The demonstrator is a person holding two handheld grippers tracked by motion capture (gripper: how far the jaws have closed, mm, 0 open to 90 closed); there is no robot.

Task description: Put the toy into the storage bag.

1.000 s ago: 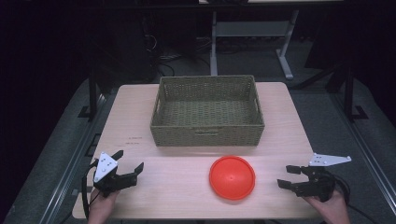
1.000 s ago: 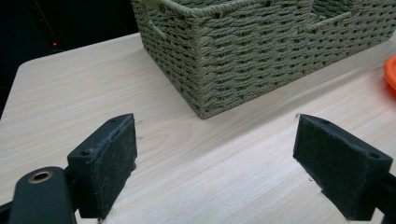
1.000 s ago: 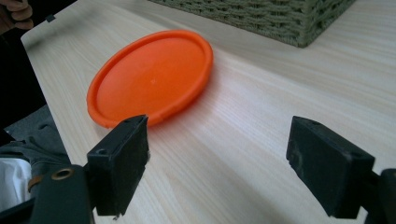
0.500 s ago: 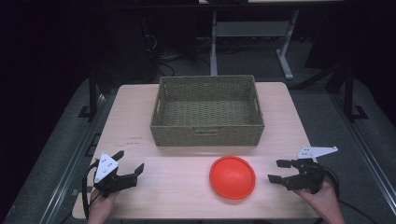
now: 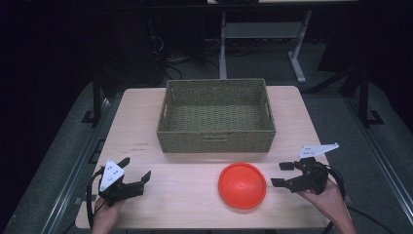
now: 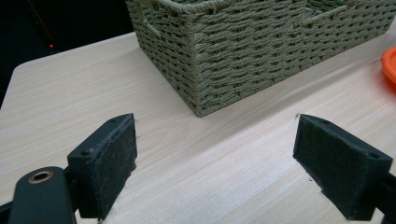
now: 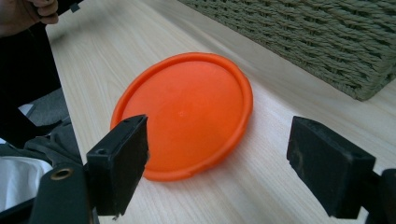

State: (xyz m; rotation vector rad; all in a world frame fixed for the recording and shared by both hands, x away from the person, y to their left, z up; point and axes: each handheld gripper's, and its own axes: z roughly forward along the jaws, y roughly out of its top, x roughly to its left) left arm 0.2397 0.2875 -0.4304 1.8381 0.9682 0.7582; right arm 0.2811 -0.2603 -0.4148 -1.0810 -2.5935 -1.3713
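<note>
Orange plate (image 5: 242, 185) lies on the worktop (image 5: 185, 195) before a woven basket (image 5: 216, 116).
Right gripper (image 5: 282, 174), fingers wide, sits just beside the plate; left gripper (image 5: 134, 172), also wide, holds nothing.

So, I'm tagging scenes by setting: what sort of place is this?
Probably a lab or workshop data-recording station: a bare wooden table in a dark room, metal desk legs and cables behind, a staged wicker basket and orange plastic lid.
</note>
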